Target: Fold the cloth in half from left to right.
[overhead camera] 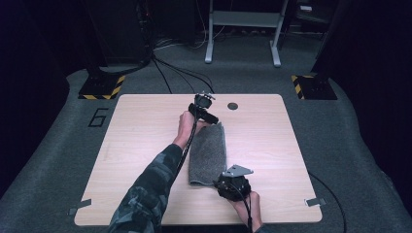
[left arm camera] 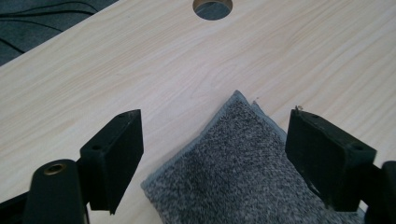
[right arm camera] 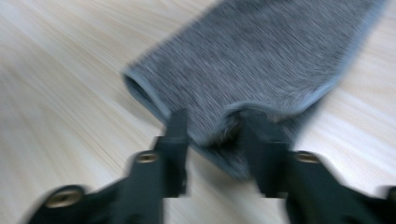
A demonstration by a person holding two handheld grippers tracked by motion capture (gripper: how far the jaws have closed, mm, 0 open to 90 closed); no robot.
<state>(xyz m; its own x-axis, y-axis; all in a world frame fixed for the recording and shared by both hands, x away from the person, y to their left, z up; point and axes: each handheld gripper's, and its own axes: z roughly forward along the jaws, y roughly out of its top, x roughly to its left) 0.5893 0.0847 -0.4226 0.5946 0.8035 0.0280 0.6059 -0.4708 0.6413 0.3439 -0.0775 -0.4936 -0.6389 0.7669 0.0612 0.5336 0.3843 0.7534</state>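
A grey towel (overhead camera: pixel 209 153), folded into a long strip, lies on the wooden table (overhead camera: pixel 141 131) and runs from near me toward the far side. My left gripper (overhead camera: pixel 208 118) is at its far end. In the left gripper view the gripper (left arm camera: pixel 215 133) stands open, the towel's corner (left arm camera: pixel 243 154) lying flat between the wide jaws and apart from both pads. My right gripper (overhead camera: pixel 224 179) is at the near end. In the blurred right gripper view it (right arm camera: pixel 215 119) is partly open, with the towel's edge (right arm camera: pixel 261 51) slightly bunched between the fingers.
A round hole (overhead camera: pixel 232 106) is cut in the table just beyond the towel's far end. Grey tape tabs (overhead camera: pixel 316 201) mark the near corners. Past the table, cables (overhead camera: pixel 180 73), a metal stand (overhead camera: pixel 243 29) and hazard-striped bases (overhead camera: pixel 102 87) sit on the carpet.
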